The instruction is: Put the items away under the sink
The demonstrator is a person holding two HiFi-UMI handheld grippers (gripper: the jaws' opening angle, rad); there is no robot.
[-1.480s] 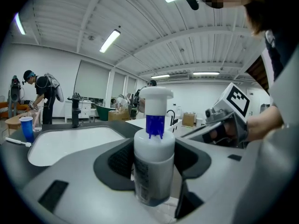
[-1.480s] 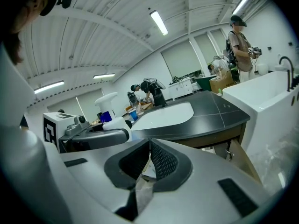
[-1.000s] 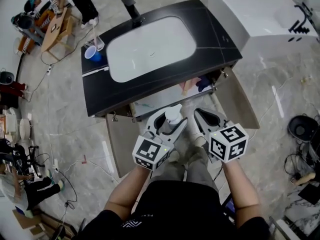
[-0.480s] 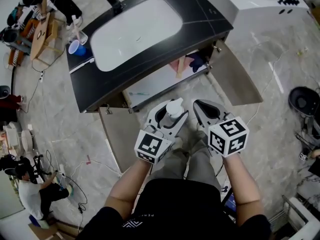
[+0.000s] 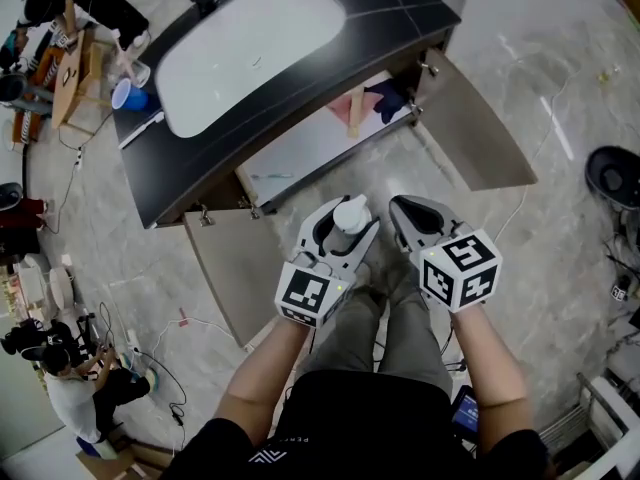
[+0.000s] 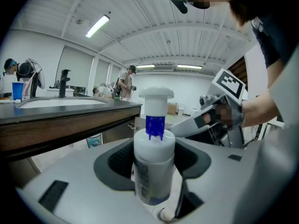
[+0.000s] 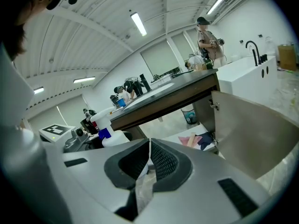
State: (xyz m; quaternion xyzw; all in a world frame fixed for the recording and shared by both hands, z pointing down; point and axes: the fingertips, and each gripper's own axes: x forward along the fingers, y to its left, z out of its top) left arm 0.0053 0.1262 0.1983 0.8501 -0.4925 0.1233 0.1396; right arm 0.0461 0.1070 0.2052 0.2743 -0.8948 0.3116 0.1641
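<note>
Head view shows the sink cabinet (image 5: 300, 150) sitting higher and further left than a second ago. A strip of bare floor now lies between its open front and the two grippers, where a second ago they overlapped its lower edge. The person appears to have drawn back from the cabinet or tipped the head, while the grippers keep the same pose relative to each other. The left gripper (image 5: 348, 220) is clamped on a white pump bottle (image 6: 154, 167) with a blue collar, held upright in front of the cabinet and not yet inside it. The right gripper (image 7: 149, 148) has its jaws pressed almost together on a thin pale sheet (image 7: 142, 185) that cannot be identified. Both cabinet doors (image 5: 470, 118) stand open. Pink and dark blue cloths (image 5: 372, 100) lie on the cabinet floor toward its right end. Nothing seems to have been stowed in this interval, and the bottle probably needs a fresh approach toward the cabinet's clear left part.
</note>
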